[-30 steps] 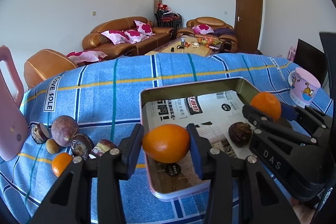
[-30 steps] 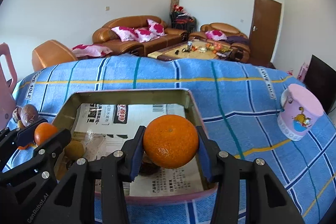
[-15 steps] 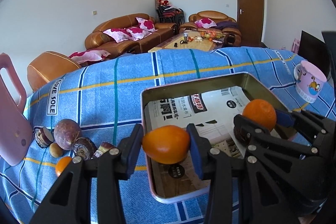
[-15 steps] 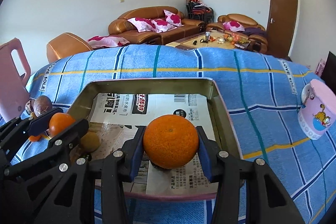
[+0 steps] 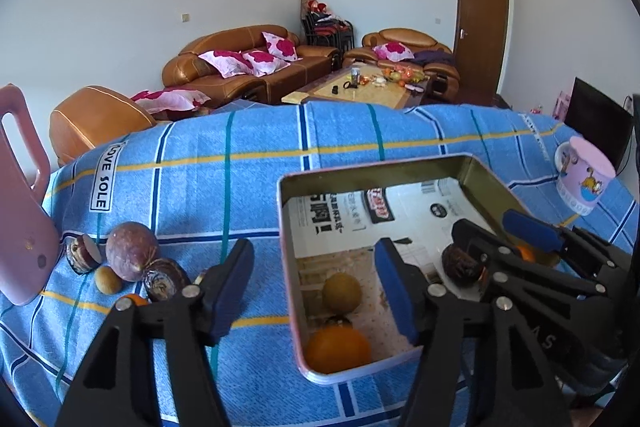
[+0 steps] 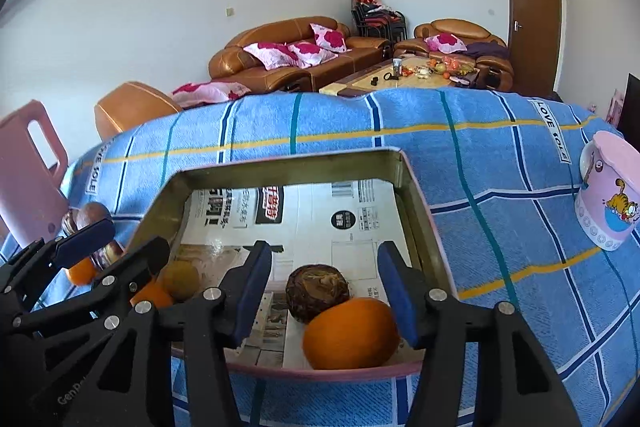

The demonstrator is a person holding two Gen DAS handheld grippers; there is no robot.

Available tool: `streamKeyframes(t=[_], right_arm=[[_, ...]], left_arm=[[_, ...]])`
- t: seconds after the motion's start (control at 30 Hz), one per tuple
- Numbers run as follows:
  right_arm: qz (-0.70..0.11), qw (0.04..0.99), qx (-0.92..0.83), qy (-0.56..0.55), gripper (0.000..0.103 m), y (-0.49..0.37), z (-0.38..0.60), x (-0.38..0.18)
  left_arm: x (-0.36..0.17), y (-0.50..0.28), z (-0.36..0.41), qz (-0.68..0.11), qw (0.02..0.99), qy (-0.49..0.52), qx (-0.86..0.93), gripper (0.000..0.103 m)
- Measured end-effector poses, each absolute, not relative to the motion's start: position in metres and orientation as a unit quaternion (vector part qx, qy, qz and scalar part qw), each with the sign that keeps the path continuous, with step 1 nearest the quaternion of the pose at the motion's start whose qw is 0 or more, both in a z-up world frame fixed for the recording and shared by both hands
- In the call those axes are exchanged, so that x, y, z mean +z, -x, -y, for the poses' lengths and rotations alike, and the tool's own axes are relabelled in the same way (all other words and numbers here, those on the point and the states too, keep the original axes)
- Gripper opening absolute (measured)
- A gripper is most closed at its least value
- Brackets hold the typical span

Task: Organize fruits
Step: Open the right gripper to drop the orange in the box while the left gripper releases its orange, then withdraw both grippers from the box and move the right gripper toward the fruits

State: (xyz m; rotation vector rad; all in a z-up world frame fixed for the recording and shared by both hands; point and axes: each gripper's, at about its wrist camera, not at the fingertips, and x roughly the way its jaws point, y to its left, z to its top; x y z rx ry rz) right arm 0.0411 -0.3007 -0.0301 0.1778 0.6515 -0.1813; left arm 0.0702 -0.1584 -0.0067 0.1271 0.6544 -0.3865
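Landmark: metal tray (image 5: 285,227), paper-lined, on blue checked cloth (image 5: 260,155).

- Left gripper (image 5: 314,287): fingers spread wide, nothing between them, straddling the tray's left wall.
- Right gripper (image 6: 325,291): fingers apart, empty, above the tray's near edge.
- Orange (image 5: 338,349): inside tray, near-left corner. Risk: knocked by the inner left finger if lowered.
- Second orange (image 6: 351,333): inside tray, against the near wall, touching a dark wrinkled fruit (image 6: 318,291). Risk: rolling on the smooth paper, or nudged by the right finger just beside it.
- Yellowish fruit (image 5: 342,293): inside tray, left side.
- Loose fruits (image 5: 132,261), small orange (image 5: 134,299) among them: outside tray, to its left. Risk: round shapes scattering or rolling off the cloth if grasped off-centre.
- Pink mug (image 6: 610,195): right of tray, well apart.
- Pink jug (image 5: 20,211): far left of tray, just beside the loose fruits; likely bumped on a wide reach.
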Motion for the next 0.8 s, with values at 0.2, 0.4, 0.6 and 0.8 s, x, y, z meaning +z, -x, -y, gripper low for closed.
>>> streamKeyframes(t=[0.2, 0.4, 0.6, 0.8], right_arm=[[-0.257, 0.951, -0.106, -0.136, 0.061, -0.022, 0.32, -0.015], [-0.223, 0.952, -0.145, -0.153, 0.071, -0.011, 0.33, -0.008], [-0.208, 0.951, -0.174, -0.148, 0.071, -0.002, 0.325, -0.009], [-0.199, 0.949, -0.205, -0.135, 0.071, 0.007, 0.316, -0.01]], left_arm=[[0.013, -0.066, 0.153, -0.295, 0.933, -0.054, -0.2, 0.103], [0.035, -0.071, 0.143, -0.272, 0.942, -0.053, -0.19, 0.103], [0.025, -0.08, 0.138, -0.276, 0.942, -0.054, -0.181, 0.103], [0.004, -0.06, 0.108, -0.262, 0.953, -0.05, -0.143, 0.103]])
